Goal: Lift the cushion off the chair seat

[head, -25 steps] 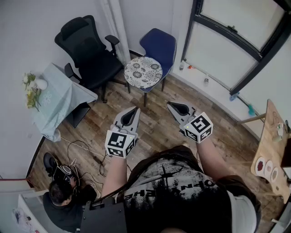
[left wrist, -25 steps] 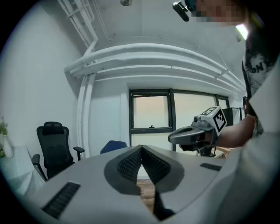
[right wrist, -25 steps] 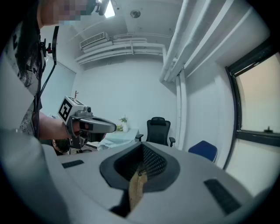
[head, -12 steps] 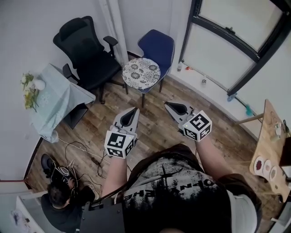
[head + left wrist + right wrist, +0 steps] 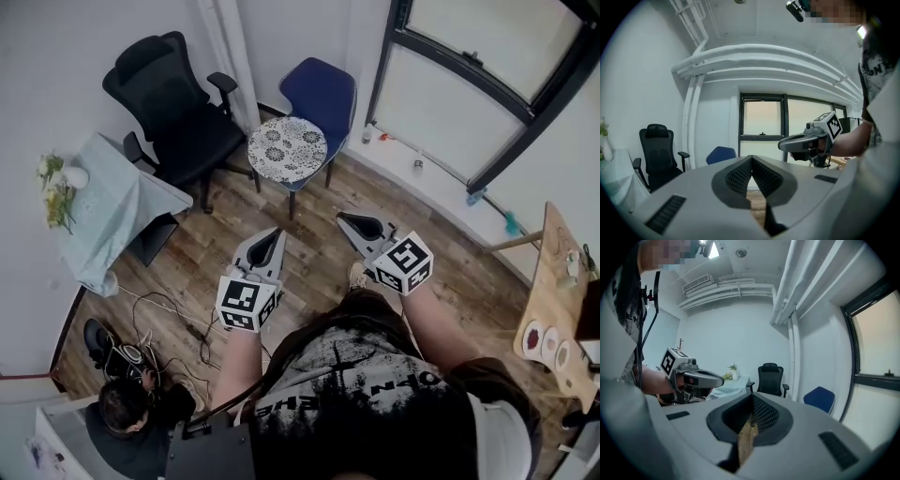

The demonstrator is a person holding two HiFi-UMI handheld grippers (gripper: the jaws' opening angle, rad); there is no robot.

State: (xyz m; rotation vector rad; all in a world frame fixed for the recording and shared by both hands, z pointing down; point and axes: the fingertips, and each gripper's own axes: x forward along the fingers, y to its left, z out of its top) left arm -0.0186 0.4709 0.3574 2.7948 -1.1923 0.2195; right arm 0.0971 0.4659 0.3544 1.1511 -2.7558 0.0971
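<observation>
A round white cushion (image 5: 287,150) with a dark flower pattern lies on the seat of the blue chair (image 5: 323,86) by the far wall. Both grippers hang in the air over the wooden floor, well short of the chair and pointing towards it. My left gripper (image 5: 273,233) is shut and holds nothing; its jaws meet at the tip (image 5: 752,158). My right gripper (image 5: 344,219) is also shut and empty (image 5: 753,397). The blue chair's back (image 5: 721,153) shows past the left jaws, with the cushion hidden behind them.
A black office chair (image 5: 173,108) stands left of the blue chair. A small table with a pale cloth (image 5: 117,206) and flowers (image 5: 54,192) is at the left wall. A person (image 5: 131,408) crouches by cables at lower left. A wooden table (image 5: 562,309) sits at right.
The head view has drifted slightly, so the chairs sit a little further left. Both grippers remain shut and about where they were.
</observation>
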